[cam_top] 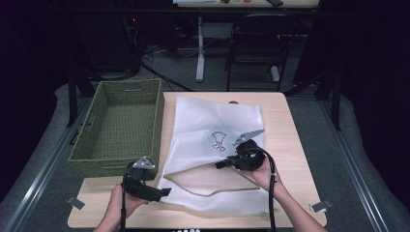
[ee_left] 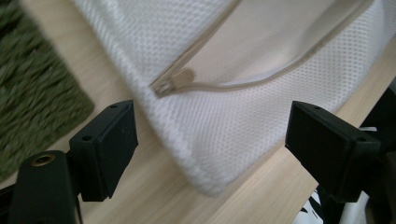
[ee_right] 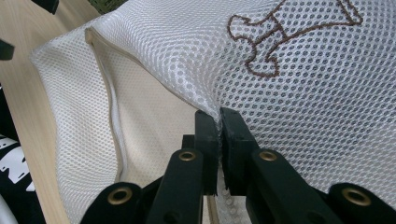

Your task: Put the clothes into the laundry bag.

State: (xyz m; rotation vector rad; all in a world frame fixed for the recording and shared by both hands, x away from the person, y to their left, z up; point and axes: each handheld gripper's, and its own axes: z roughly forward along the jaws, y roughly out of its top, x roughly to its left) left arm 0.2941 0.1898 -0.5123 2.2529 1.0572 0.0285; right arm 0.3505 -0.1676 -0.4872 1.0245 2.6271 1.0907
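Pale wooden table [cam_top: 295, 145], dark room behind. Right gripper [ee_right: 219, 122] clamped on white mesh zip bag [cam_top: 212, 145], lifting upper layer. Left gripper [ee_left: 210, 135] spread wide, empty, near zipper pull [ee_left: 180, 80]. Best: keep mesh taut, pinch pull squarely. Green woven basket [cam_top: 121, 125] beside bag.

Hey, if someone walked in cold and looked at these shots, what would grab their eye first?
Most striking is the white mesh bag spread over the wooden table, its zipper open and the right gripper pinching the upper layer, lifting the mouth. Next, the green woven basket standing at the table's left edge. The left gripper, jaws wide apart, is near the bag's corner with the zipper pull.
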